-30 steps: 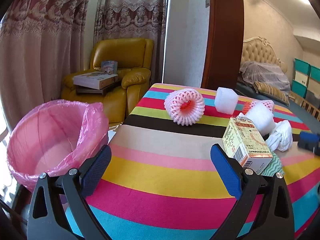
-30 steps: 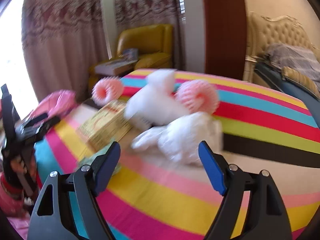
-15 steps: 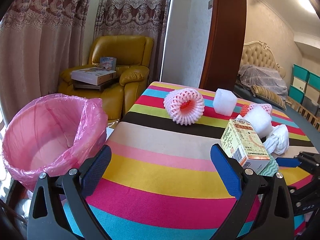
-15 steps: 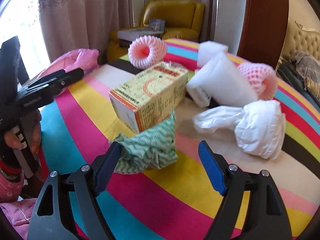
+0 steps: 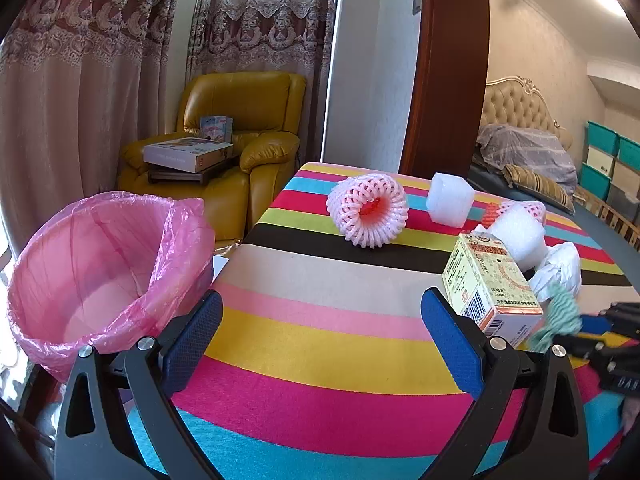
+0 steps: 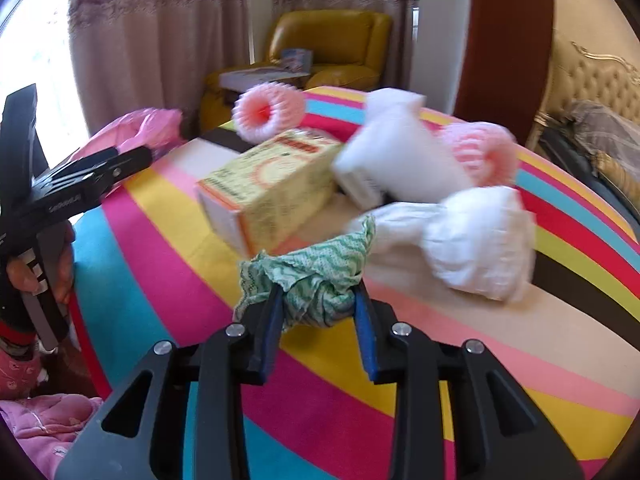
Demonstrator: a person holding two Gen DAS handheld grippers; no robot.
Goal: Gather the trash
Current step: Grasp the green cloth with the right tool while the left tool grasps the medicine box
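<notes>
Striped desk: right gripper (image 6: 316,312) jaws have just closed on green rag (image 6: 316,276); left gripper (image 5: 320,344) jaws apart; next, carry it to pink-lined bin (image 5: 100,264).

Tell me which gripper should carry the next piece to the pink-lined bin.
Right. The right gripper has just closed on the green crumpled wrapper, while the left gripper hangs open and empty beside the pink-lined bin.
</notes>
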